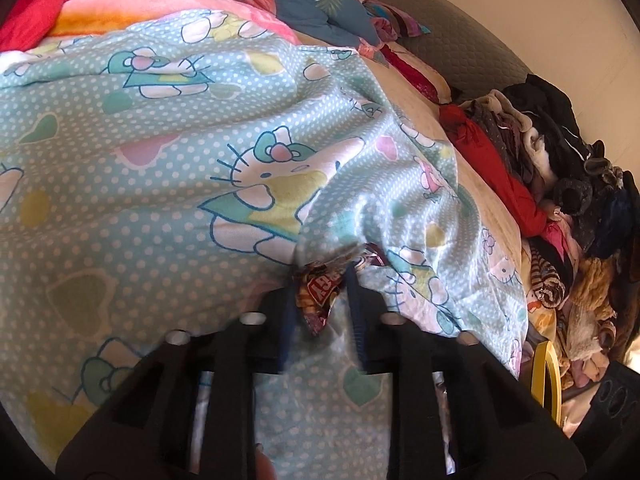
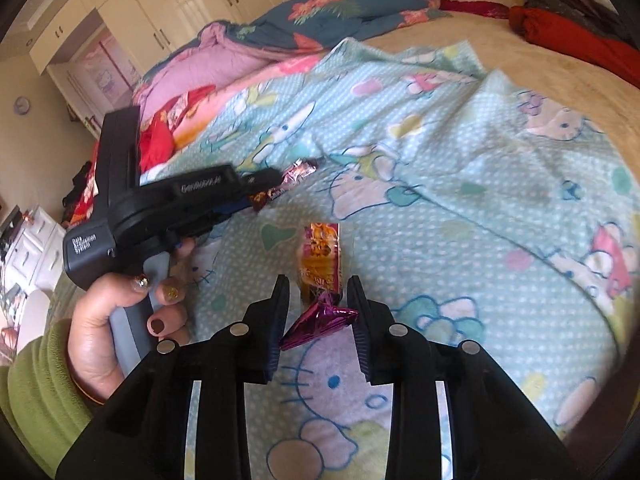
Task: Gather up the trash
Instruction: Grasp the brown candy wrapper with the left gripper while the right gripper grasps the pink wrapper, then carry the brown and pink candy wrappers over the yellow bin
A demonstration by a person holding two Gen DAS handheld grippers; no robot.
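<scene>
I count two snack wrappers on the bed: one crumpled wrapper (image 1: 318,294) between the pads of my left tongs (image 1: 322,276), and one purple-and-yellow wrapper (image 2: 320,280) between the pads of my right tongs (image 2: 319,292). That makes two tongs, one wrapper apiece. I see one hand (image 2: 108,320) gripping the left handle, in one green sleeve (image 2: 36,392). One turquoise cat-print sheet (image 1: 160,160) covers the bed, with one floral blue quilt (image 2: 320,12) and one pink blanket (image 2: 208,64) bunched behind it. One heap of clothes (image 1: 560,200) lies along the edge; its pieces I cannot count.
</scene>
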